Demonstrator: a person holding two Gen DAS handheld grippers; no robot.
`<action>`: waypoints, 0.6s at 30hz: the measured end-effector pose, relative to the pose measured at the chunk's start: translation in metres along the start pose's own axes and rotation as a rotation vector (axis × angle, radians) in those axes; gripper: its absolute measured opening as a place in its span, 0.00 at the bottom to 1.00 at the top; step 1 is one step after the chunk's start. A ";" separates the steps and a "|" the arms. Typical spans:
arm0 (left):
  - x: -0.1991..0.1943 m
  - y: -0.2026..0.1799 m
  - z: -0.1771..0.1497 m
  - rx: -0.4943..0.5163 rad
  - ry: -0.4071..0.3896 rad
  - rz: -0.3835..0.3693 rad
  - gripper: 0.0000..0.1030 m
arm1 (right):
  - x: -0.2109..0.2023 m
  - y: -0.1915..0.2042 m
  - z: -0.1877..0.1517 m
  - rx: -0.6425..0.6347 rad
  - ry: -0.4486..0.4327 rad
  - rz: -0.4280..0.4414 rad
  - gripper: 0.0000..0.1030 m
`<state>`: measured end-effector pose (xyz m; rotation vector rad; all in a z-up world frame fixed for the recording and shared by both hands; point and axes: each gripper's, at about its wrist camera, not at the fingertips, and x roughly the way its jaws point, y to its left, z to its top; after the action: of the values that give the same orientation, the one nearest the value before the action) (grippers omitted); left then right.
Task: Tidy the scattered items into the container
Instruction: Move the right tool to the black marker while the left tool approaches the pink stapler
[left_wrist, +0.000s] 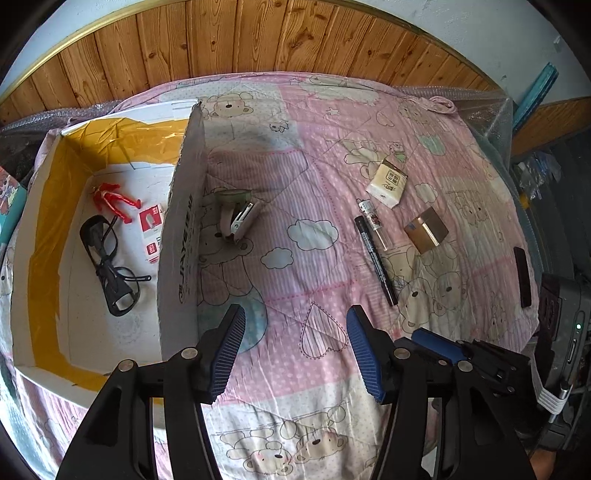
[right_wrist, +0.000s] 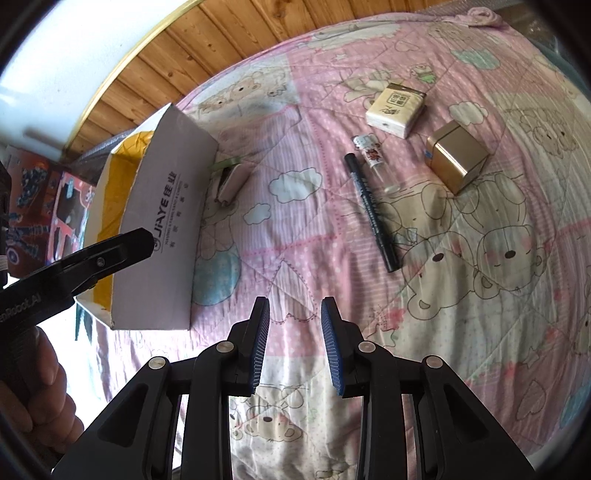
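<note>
A white cardboard box (left_wrist: 181, 229) lined with yellow tape lies on the left of the bed. It holds a red toy figure (left_wrist: 112, 201), black glasses (left_wrist: 107, 266) and a red-and-white card (left_wrist: 151, 229). Outside its right wall lies a stapler (left_wrist: 238, 216). Further right on the quilt lie a tissue pack (left_wrist: 388, 181), a small clear vial (left_wrist: 373, 218), a black marker (left_wrist: 375, 254) and a gold box (left_wrist: 424, 229). My left gripper (left_wrist: 295, 321) hangs open and empty over the quilt, beside the box wall. My right gripper (right_wrist: 295, 306) is open and empty too, short of the marker (right_wrist: 369, 206).
A pink bear-print quilt (right_wrist: 480, 295) covers the bed. Wooden panelling (left_wrist: 258, 44) runs behind it. A flat black object (left_wrist: 522, 277) lies at the quilt's right edge. A hand (right_wrist: 37, 387) holds the left gripper's handle at the lower left.
</note>
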<state>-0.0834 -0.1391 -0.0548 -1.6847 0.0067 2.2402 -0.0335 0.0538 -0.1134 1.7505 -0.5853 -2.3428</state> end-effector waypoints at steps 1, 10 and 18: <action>0.006 0.001 0.005 0.002 0.001 0.012 0.58 | 0.001 -0.005 0.003 0.010 -0.001 0.000 0.30; 0.074 0.012 0.045 0.036 -0.037 0.254 0.62 | 0.022 -0.036 0.028 0.058 0.023 0.002 0.30; 0.131 0.011 0.059 0.141 -0.029 0.455 0.64 | 0.047 -0.043 0.049 -0.013 0.047 -0.052 0.30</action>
<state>-0.1729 -0.1028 -0.1620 -1.7046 0.5820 2.5065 -0.0892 0.0868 -0.1606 1.8310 -0.5217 -2.3273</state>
